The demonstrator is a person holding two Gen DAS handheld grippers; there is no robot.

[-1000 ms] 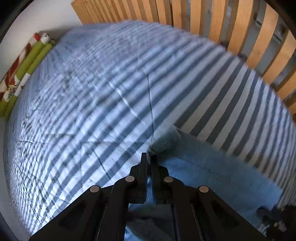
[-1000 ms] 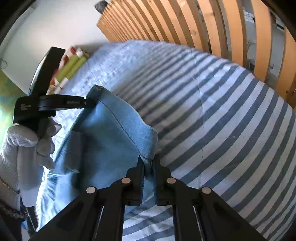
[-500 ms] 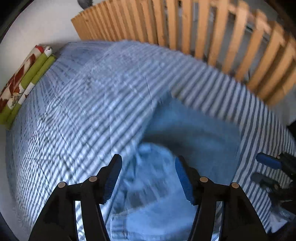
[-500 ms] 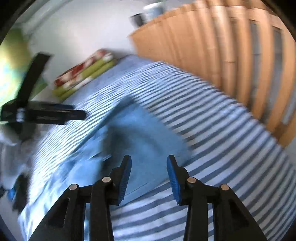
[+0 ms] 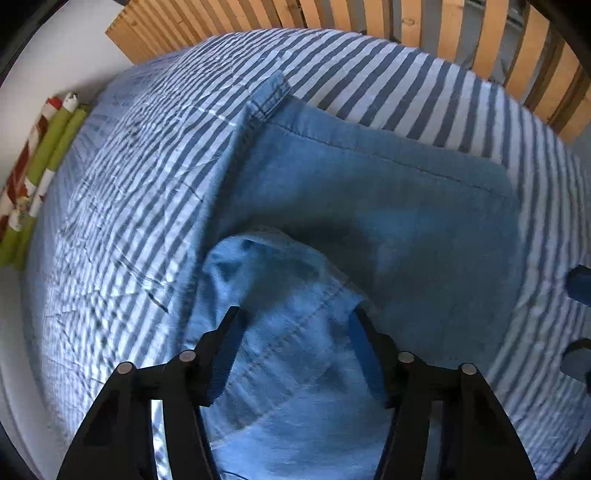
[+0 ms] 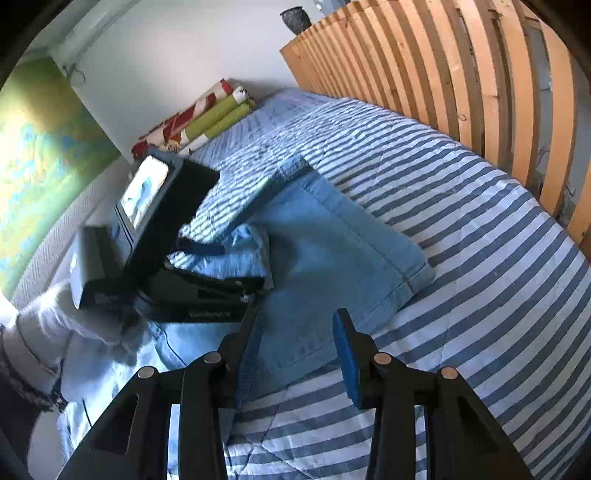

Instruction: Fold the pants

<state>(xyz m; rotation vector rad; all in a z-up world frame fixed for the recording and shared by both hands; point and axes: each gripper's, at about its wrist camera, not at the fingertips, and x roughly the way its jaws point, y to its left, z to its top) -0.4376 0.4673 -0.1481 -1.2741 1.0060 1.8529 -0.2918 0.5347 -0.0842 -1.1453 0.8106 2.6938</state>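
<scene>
My left claw (image 5: 291, 350) and right claw (image 6: 295, 347) both hang with jaws apart and empty over light blue denim jeans (image 5: 388, 206), folded once on the striped bed quilt (image 6: 480, 258); the soft, limp, fairly heavy cloth looks best pinched at its stitched hem corners.

Before me lies a bed under a blue-and-white striped quilt (image 6: 461, 236), sunlit in bands. A slatted wooden headboard (image 6: 461, 66) rises behind it against a white wall (image 6: 177, 48). Rolled green and red-patterned cushions (image 6: 207, 114) sit at the wall; a dark vase (image 6: 295, 20) tops the slats.
</scene>
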